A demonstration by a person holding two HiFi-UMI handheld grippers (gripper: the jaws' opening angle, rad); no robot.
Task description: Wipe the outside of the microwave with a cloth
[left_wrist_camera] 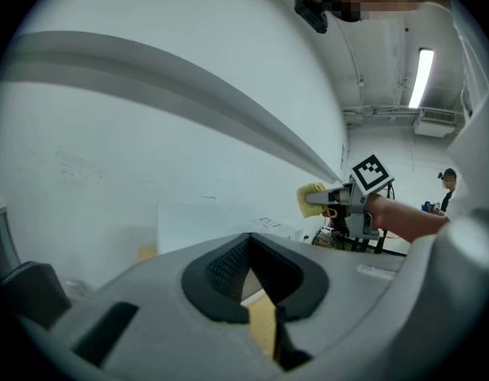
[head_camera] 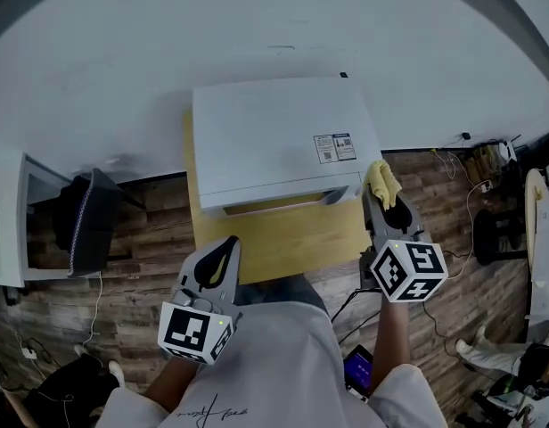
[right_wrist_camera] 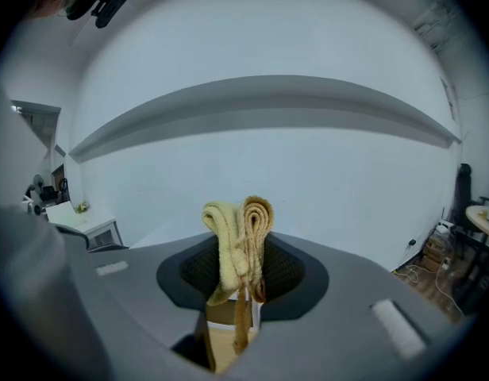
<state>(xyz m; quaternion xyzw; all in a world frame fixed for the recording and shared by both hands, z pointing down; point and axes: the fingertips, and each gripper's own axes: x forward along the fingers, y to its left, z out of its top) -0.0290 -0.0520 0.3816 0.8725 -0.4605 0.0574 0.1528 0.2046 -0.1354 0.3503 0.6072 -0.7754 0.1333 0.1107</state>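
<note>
A white microwave (head_camera: pixel 283 141) stands on a small yellow table (head_camera: pixel 283 243) against a white wall, seen from above with a label (head_camera: pixel 334 147) on its top. My right gripper (head_camera: pixel 384 199) is shut on a folded yellow cloth (head_camera: pixel 382 182), which sits at the microwave's front right corner. From the right gripper view, the cloth (right_wrist_camera: pixel 238 232) bulges out above the closed jaws of that gripper (right_wrist_camera: pixel 240 256). My left gripper (head_camera: pixel 214 261) hovers over the table's front left edge, short of the microwave, shut with nothing in it (left_wrist_camera: pixel 250 252). The left gripper view also shows the microwave (left_wrist_camera: pixel 213 221) and the cloth (left_wrist_camera: pixel 310 198).
A black bag (head_camera: pixel 87 221) and a white cabinet (head_camera: pixel 7 230) stand to the left on the wooden floor. Cables (head_camera: pixel 462 194) and stands clutter the floor to the right. A person (left_wrist_camera: pixel 447 189) stands far off at the right.
</note>
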